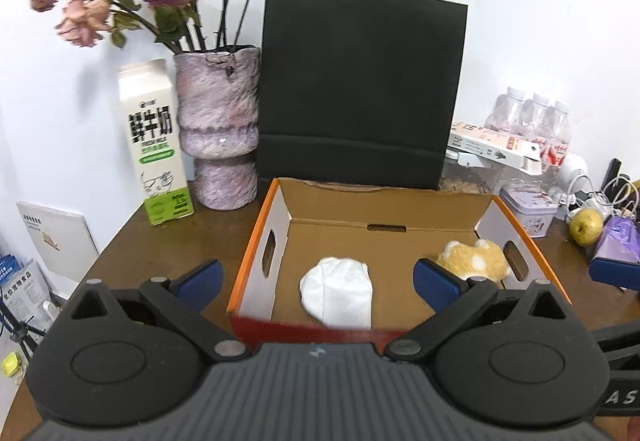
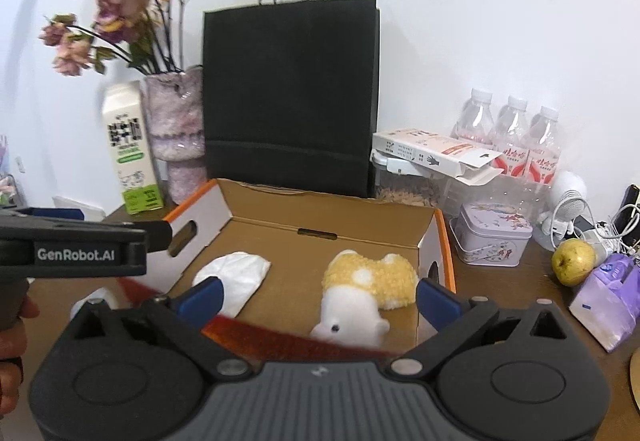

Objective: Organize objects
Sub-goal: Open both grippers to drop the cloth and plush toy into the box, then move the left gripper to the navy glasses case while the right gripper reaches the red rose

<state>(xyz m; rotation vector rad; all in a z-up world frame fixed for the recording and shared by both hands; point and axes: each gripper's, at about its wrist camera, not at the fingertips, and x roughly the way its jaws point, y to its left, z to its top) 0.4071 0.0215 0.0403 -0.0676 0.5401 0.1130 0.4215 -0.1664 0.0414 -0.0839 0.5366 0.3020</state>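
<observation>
Beyond both released claws [image 1: 318, 277] [image 2: 318, 299], plush toy [image 2: 370, 281] lies inside cardboard box [image 2: 256, 225].

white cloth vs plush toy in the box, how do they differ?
The white cloth is plain white and lies low, almost flat; the plush toy is yellow and white with a dark eye, and bulky. The cloth lies in the left half of the cardboard box; the toy is in the right half, near the right wall. Both look soft, rest on the box floor, and neither is gripped.
</observation>
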